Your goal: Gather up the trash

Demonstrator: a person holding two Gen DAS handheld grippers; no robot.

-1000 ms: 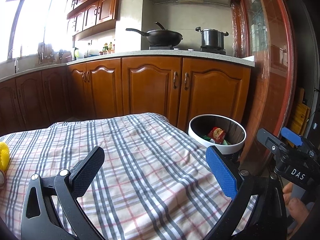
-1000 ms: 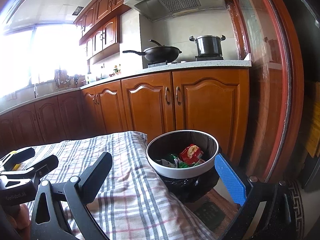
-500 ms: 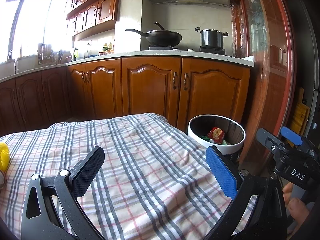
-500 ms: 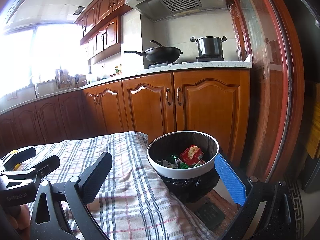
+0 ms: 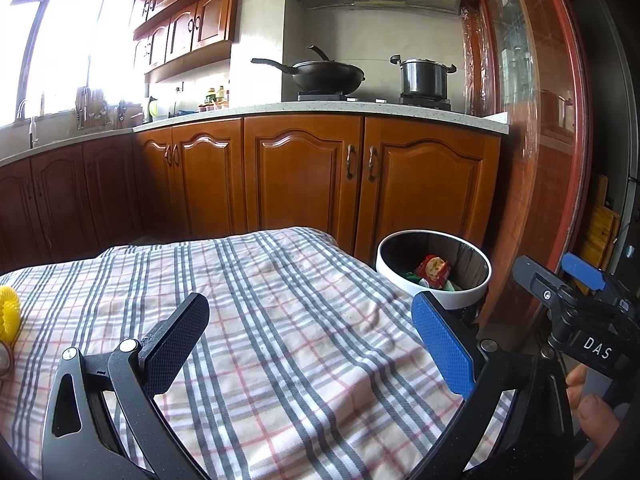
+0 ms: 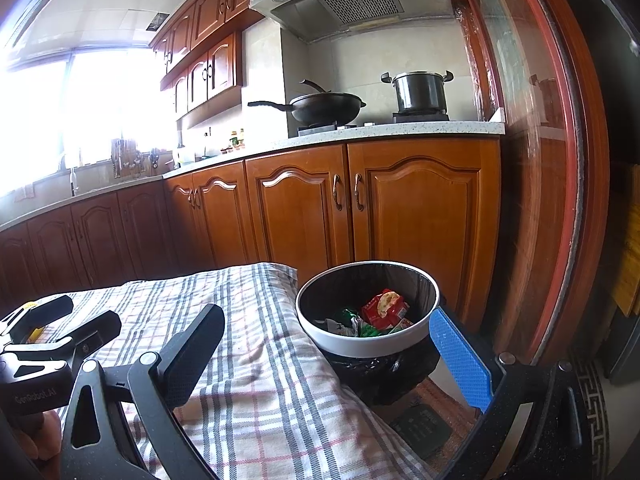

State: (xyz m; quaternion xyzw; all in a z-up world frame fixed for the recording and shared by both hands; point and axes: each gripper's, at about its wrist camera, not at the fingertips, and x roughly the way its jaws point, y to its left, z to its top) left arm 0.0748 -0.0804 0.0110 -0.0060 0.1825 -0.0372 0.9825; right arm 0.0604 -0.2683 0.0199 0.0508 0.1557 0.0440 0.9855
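A round white-rimmed trash bin (image 5: 434,296) with a black liner stands beside the table's right end; it also shows in the right wrist view (image 6: 368,342). Inside lie a red snack wrapper (image 6: 384,306) and green wrappers (image 6: 352,320). My left gripper (image 5: 310,346) is open and empty above the plaid tablecloth (image 5: 280,320). My right gripper (image 6: 328,354) is open and empty, over the table's right edge, just before the bin. Each gripper shows in the other's view: the right one (image 5: 576,280) and the left one (image 6: 64,324).
A yellow ridged object (image 5: 9,312) lies at the table's left edge. Wooden kitchen cabinets (image 5: 304,176) stand behind, with a wok (image 5: 320,74) and a pot (image 5: 424,76) on the stove. A red door frame (image 6: 560,200) rises at the right.
Almost nothing has moved. Both grippers stay open and nearly still; the right wrist view has shifted very slightly.
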